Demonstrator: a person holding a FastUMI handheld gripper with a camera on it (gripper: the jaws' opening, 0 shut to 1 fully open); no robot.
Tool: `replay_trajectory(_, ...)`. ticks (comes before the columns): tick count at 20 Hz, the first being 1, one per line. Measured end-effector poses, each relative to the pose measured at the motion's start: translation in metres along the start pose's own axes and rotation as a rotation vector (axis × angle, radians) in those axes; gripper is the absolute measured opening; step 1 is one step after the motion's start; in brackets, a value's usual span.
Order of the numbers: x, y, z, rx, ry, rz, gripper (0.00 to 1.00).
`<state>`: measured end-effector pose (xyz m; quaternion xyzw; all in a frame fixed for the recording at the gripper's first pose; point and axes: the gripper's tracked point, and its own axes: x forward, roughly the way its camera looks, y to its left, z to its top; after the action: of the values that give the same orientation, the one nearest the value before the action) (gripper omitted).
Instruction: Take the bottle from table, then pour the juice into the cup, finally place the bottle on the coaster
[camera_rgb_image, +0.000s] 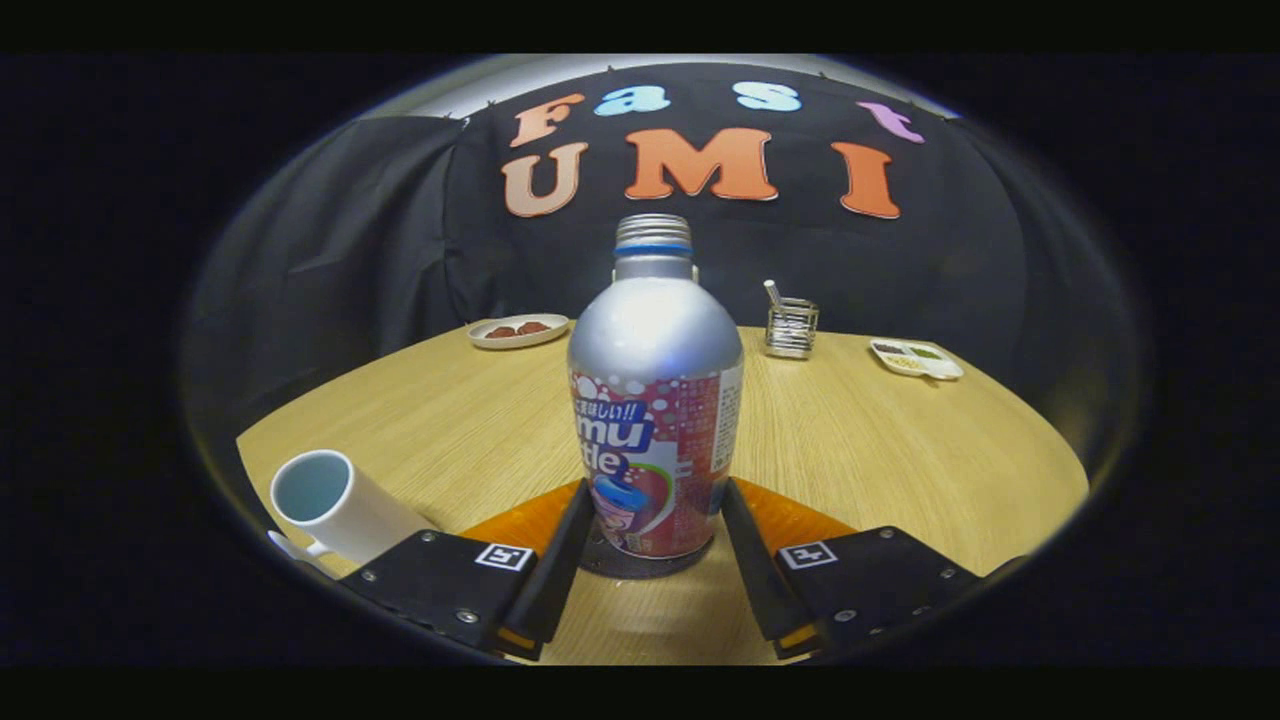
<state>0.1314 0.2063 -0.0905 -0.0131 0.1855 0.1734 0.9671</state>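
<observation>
A wooden table (880, 440) spreads beyond the gripper (655, 520), whose fingers bracket the lower label of an uncapped aluminium bottle (655, 400); whether both press on it cannot be told. The bottle stands upright on a dark coaster (640, 565). A white cup (335, 505) sits just left of the fingers. Risk, by judgement: the slick, top-heavy bottle could slip or spill through its open mouth.

A round wooden table (880, 440) carries a white cup (335, 505), a dark coaster (600, 565) under the bottle (655, 400), a small plate (518, 330), a wire holder (791, 328) and a divided dish (916, 359). The gripper (655, 520) has its fingers on either side of the bottle's base.
</observation>
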Motion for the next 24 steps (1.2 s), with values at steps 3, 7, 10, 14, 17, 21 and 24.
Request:
replay_trajectory(3, -0.002, 0.002, 0.000, -0.025, -0.020, -0.005, 0.74)
replay_trajectory(7, -0.005, 0.002, -0.003, -0.060, -0.023, -0.016, 0.74)
replay_trajectory(10, -0.008, 0.006, -0.011, -0.049, 0.008, 0.001, 0.78)
replay_trajectory(14, -0.038, 0.005, -0.011, -0.052, -0.016, 0.003, 0.98)
replay_trajectory(17, -0.070, -0.001, -0.009, -0.044, -0.054, 0.010, 0.98)
replay_trajectory(21, -0.111, -0.016, -0.005, -0.048, -0.121, -0.016, 0.98)
replay_trajectory(24, -0.138, -0.024, 0.000, -0.040, -0.160, -0.015, 0.97)
